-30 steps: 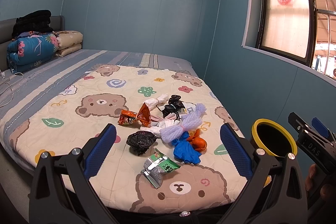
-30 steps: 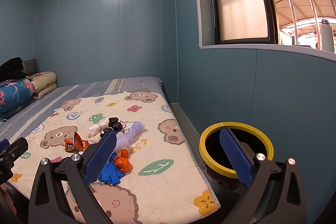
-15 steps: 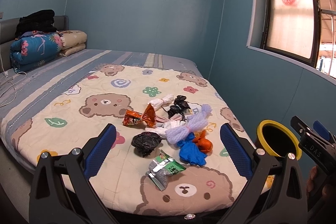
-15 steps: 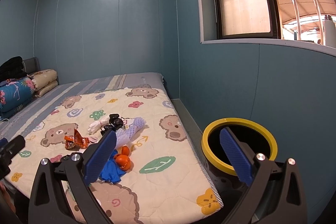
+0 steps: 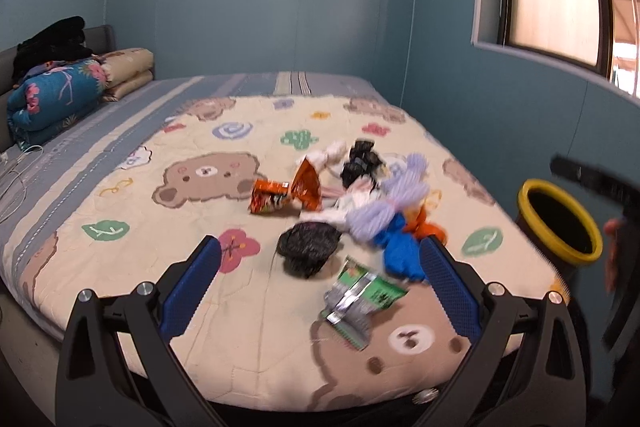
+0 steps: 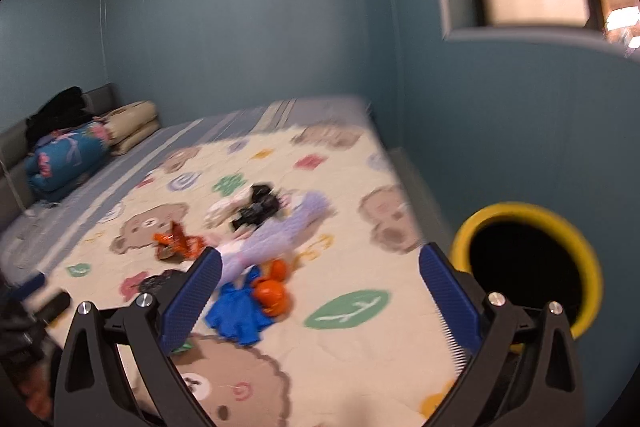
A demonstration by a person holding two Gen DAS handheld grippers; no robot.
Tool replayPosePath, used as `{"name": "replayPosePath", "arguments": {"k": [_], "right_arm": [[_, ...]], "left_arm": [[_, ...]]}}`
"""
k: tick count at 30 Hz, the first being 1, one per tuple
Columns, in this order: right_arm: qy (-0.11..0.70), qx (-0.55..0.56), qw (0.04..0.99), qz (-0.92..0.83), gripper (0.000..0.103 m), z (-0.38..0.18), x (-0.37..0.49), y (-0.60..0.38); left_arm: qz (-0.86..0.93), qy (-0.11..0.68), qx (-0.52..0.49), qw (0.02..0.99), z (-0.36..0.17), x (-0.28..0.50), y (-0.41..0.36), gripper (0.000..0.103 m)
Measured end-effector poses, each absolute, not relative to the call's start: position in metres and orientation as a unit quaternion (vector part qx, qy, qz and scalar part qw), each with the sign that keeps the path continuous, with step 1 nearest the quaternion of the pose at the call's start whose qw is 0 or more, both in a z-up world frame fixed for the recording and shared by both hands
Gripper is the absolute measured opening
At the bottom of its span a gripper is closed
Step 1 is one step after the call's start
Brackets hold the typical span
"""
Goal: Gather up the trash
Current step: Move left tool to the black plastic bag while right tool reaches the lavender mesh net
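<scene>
Trash pile: a loose heap is being shown on the bear-print quilt (image 5: 200, 259), toward the right side of the bed (image 5: 80, 147).
Green wrapper (image 5: 362, 297): is lying nearest the left wrist camera, between the tips of the left gripper (image 5: 318, 291) in that view, just in front of the black bag (image 5: 308, 247).
Blue glove (image 5: 400, 253): is lying just right of the black bag, touching the orange piece (image 5: 426, 227); in the right wrist view the same blue glove (image 6: 240, 311) and orange piece (image 6: 272, 291) are being seen between the fingers.
Lilac mesh bundle (image 5: 396, 199): is resting across the middle of the heap, above the glove.
Orange snack packet (image 5: 286, 191): is lying at the left edge of the heap, partly propped up.
Far items: a white crumpled piece (image 5: 330, 153) and a black crumpled piece (image 5: 362, 163) are lying at the back of the heap.
Bin (image 6: 528, 267): a black bin with a yellow rim is standing on the floor just beside the bed's right edge, its mouth uncovered.
Left gripper: is being held wide apart above the near edge of the bed, nothing between its blue pads.
Right gripper (image 6: 318, 287): is likewise being held wide, with nothing gripped; this view is blurred.
Head of bed: folded bedding (image 5: 56, 95) is being stacked there, well apart from the trash.
</scene>
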State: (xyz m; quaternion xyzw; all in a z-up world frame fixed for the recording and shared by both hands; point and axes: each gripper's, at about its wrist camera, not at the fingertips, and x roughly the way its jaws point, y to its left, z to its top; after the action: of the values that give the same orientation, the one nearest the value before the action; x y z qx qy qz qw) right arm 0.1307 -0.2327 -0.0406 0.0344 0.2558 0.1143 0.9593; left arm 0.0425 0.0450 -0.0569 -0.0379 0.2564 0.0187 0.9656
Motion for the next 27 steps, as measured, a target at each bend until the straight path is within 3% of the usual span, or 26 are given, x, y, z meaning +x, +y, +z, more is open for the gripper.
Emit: {"name": "replayPosePath", "arguments": {"k": [11,27], "right_arm": [[0.330,0.007,0.930,0.159,0.095,-0.074,0.213,-0.189],[0.434,0.029,0.878,0.202,0.095,-0.125,0.325,-0.154]], "left_arm": [[0.017,0.333,-0.085,0.939,-0.100,0.099,0.104,0.095],[0.006,0.381,-0.002,0.925,-0.127,0.199,0.087,0.095]]}}
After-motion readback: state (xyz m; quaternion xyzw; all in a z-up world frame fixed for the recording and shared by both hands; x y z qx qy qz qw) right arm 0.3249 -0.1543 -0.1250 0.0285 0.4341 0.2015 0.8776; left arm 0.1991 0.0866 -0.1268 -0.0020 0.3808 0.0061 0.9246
